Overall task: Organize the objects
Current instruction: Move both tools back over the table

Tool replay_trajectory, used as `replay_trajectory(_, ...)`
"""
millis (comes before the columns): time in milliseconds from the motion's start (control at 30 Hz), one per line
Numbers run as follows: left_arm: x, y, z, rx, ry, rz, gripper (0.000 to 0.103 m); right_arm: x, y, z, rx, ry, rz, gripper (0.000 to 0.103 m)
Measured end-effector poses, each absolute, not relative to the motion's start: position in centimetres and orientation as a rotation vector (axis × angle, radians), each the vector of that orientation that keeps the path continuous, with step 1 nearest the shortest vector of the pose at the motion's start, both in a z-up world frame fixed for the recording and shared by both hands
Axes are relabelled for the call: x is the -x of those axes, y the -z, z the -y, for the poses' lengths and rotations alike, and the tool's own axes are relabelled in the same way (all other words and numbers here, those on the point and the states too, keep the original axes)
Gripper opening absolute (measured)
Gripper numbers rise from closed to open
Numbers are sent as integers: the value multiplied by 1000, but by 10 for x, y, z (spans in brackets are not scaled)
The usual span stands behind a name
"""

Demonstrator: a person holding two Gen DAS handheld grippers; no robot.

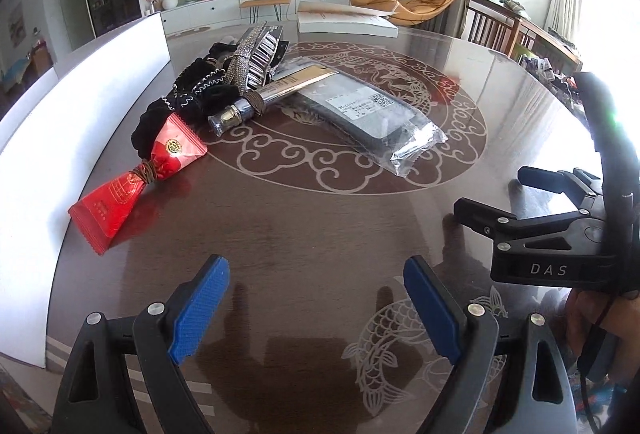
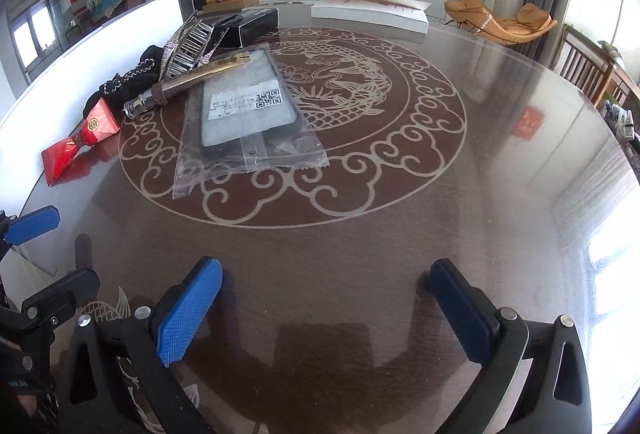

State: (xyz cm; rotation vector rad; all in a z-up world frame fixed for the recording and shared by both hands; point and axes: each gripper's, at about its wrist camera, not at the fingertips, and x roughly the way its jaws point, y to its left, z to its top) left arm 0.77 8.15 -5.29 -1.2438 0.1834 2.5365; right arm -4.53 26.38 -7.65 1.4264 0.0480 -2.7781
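A heap of small items lies on the far left of the dark round table (image 1: 320,218). It holds red packets tied with a band (image 1: 136,178) (image 2: 80,142), a gold tube with a clear cap (image 1: 272,94) (image 2: 188,84), black scrunchies (image 1: 192,98) (image 2: 132,78), a rhinestone band over a card of hair clips (image 1: 256,54) (image 2: 192,42), and a clear bag with a dark item and QR label (image 1: 372,114) (image 2: 248,114). My left gripper (image 1: 316,274) (image 2: 68,246) stands open over bare table, well short of the heap. Beside it, my right gripper (image 2: 326,274) (image 1: 492,190) is wide open and holds nothing.
A black box (image 2: 252,22) stands behind the heap. A flat white box (image 1: 348,22) (image 2: 368,14) with a loose lid lies at the table's far edge. A white board (image 1: 100,74) runs along the left rim. Wooden chairs (image 1: 492,26) stand at the right.
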Motion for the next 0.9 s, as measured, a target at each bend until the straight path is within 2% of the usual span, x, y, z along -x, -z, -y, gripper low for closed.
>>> replay_trajectory(900, -2, 65, -80, 1341, -2534, -212, 89, 45, 76, -263, -1426, 2779, -47, 103)
